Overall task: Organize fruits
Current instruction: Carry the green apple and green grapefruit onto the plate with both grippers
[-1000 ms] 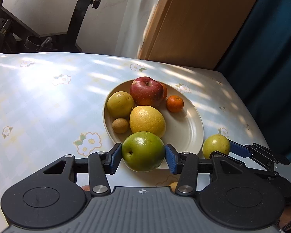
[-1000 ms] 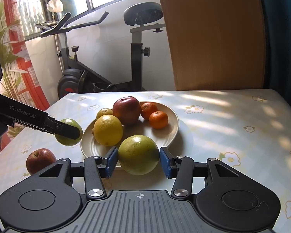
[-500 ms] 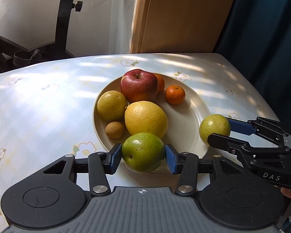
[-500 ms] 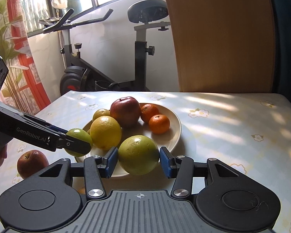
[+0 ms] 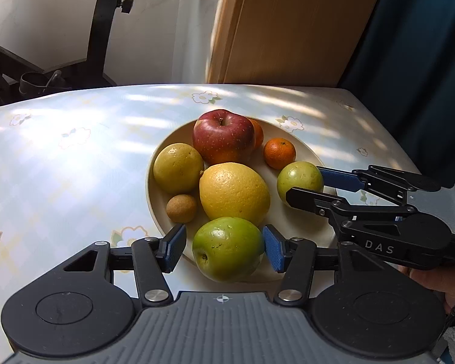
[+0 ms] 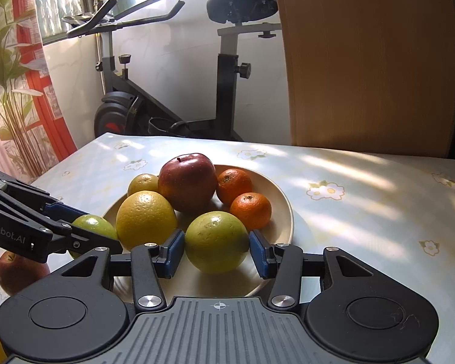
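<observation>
The left gripper (image 5: 224, 247) is opening its jaws around a green apple (image 5: 227, 248) that is sitting at the near rim of the cream plate (image 5: 306, 224); a gap is showing beside the left pad, while the right pad is lying right at the apple's skin, so the grip is coming off. The right gripper (image 6: 217, 250) is holding a yellow-green round fruit (image 6: 217, 238) between its blue pads, which are pressing on both sides of it. In the left wrist view this fruit is hanging over the right part of the plate, just beside a small mandarin (image 5: 279, 153).

On the plate a big yellow citrus (image 5: 234, 194) is lying in the middle, touching the green apple's far side. A red apple (image 5: 224, 141) is sitting behind it, with a second mandarin (image 6: 234, 185) tucked against it. A yellowish round fruit (image 5: 178, 168) and a small brown fruit (image 5: 181, 208) are lying along the plate's left side.

The plate is resting on a table (image 5: 60, 157) covered with a pale flowered cloth. In the right wrist view another red apple (image 6: 18, 270) is lying on the table off the plate, partly hidden behind the left gripper. An exercise bike (image 6: 227, 69) is standing beyond the table, next to a wooden panel (image 6: 370, 60).
</observation>
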`<state>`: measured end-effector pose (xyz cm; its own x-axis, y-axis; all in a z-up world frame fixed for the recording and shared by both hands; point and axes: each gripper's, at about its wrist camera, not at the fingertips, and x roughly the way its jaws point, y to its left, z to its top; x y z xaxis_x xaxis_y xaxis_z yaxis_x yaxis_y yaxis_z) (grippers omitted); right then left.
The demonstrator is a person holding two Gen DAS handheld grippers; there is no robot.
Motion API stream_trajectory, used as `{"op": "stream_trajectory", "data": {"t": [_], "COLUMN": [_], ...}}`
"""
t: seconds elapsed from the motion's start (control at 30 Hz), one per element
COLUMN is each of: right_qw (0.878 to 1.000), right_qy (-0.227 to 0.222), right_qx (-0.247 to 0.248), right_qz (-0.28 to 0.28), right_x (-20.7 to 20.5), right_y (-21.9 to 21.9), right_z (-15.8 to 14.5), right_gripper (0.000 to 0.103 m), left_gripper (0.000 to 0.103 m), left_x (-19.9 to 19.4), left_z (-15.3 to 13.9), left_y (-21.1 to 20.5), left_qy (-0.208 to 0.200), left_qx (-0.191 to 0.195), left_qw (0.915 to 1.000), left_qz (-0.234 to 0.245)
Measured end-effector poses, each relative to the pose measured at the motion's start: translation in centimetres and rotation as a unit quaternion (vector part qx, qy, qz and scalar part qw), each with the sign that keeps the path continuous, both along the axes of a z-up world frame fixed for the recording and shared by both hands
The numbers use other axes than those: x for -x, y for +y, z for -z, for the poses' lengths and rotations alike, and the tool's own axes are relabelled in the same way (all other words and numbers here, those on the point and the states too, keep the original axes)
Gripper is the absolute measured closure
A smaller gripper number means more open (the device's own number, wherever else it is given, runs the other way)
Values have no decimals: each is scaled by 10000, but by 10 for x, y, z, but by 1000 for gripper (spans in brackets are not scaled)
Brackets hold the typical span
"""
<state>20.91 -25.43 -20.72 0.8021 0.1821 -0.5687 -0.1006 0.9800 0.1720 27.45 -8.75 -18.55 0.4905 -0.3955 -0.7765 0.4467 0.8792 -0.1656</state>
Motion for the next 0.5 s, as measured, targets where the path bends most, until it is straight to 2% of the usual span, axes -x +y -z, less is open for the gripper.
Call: {"op": "stream_trajectory", "data": {"t": [0.23, 0.5], "right_qw": [10000, 9998], "right_qy": [-10, -53], "right_qx": [-36, -173], "right_qz": [-15, -81], "right_x": [-13, 9], "right_y": [4, -3], "right_z": [5, -5], "right_gripper": [58, 53], "left_gripper": [45, 44], "left_x": [3, 1], "left_z": [-10, -9], "left_y": [2, 2], "left_qy": [-161, -194], "left_qx": [-117, -83], "left_qw": [9997, 9997], "left_qz": [109, 91]}}
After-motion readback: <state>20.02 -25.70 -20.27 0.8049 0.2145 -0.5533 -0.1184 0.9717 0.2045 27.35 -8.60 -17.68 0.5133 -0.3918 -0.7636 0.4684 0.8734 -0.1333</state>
